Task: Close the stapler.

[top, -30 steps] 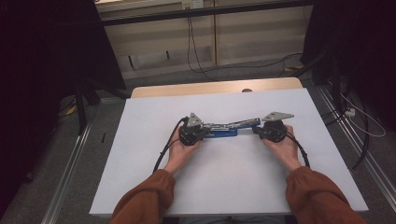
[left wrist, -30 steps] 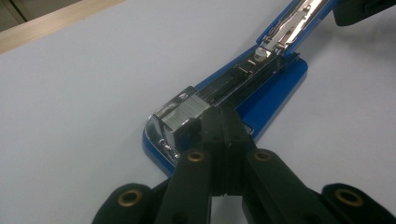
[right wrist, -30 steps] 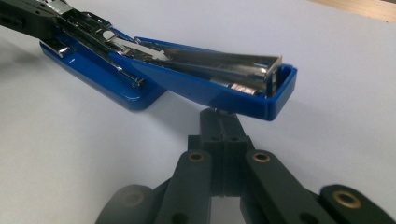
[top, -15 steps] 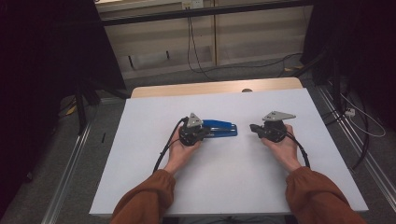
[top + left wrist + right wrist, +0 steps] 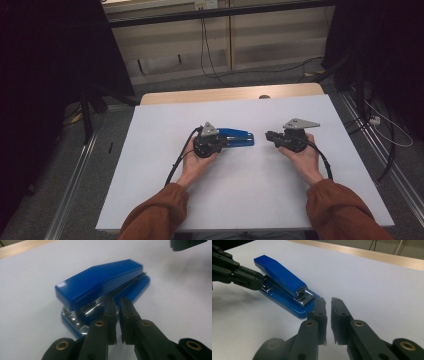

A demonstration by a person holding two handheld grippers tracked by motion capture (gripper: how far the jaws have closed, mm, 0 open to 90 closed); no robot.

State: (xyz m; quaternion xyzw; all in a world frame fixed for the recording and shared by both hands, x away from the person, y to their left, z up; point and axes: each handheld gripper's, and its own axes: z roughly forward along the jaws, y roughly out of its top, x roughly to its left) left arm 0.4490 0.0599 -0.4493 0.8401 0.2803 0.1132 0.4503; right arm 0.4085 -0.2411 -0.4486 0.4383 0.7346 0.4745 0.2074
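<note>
From the high view we count one blue stapler (image 5: 236, 137) lying flat mid-table (image 5: 260, 200), hinge end toward our left gripper (image 5: 222, 144) and our right gripper (image 5: 269, 135) standing apart from its nose; two grippers, two hands.

In the left gripper view, our jaws have just been opening to a narrow gap, nothing between them, tips beside the stapler's (image 5: 100, 290) hinge.

In the right gripper view, jaws likewise just parted slightly, empty, the stapler (image 5: 284, 282) just ahead, probably released so it rests freely.
</note>
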